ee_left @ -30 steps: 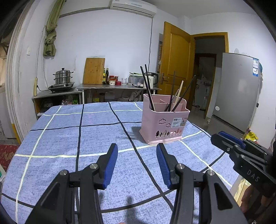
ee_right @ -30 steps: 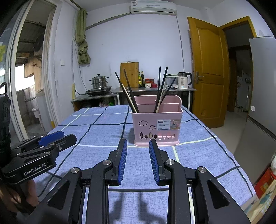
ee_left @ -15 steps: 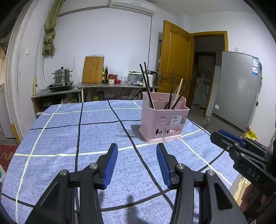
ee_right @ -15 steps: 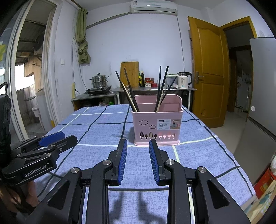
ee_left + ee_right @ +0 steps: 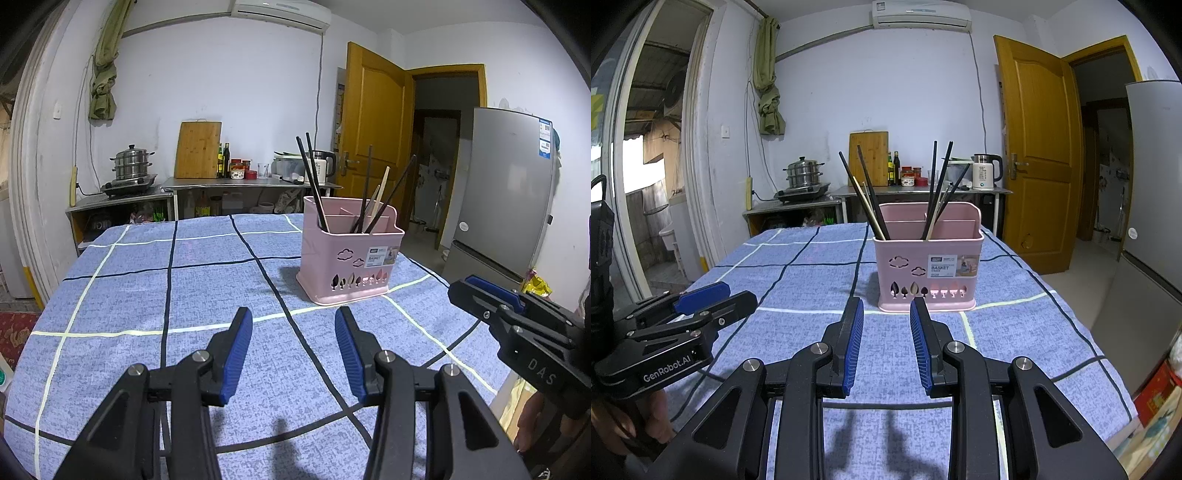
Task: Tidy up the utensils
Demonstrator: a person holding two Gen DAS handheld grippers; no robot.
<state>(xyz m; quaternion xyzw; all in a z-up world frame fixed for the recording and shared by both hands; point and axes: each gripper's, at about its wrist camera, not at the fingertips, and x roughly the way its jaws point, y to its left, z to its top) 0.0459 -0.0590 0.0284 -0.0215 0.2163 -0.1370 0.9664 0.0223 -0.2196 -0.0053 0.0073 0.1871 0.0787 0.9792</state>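
Note:
A pink utensil basket [image 5: 351, 258] [image 5: 927, 269] stands upright on the blue checked tablecloth [image 5: 184, 295]. Several black and pale wooden chopsticks [image 5: 314, 184] [image 5: 866, 195] lean in its compartments. My left gripper [image 5: 293, 317] hovers over the cloth in front and to the left of the basket, open with nothing between its blue pads. My right gripper [image 5: 886, 308] points straight at the basket's front, open and empty too. Each gripper shows at the edge of the other's view: the right gripper [image 5: 517, 321] and the left gripper [image 5: 683, 310].
Behind the table a steel counter [image 5: 916, 190] carries a kettle [image 5: 986, 175], bottles and a cutting board [image 5: 868, 158]. A steamer pot [image 5: 803, 173] sits on a side stand. A fridge [image 5: 506, 192] and an open wooden door [image 5: 1038, 158] are to the right. The table's right edge [image 5: 1108, 354] is near.

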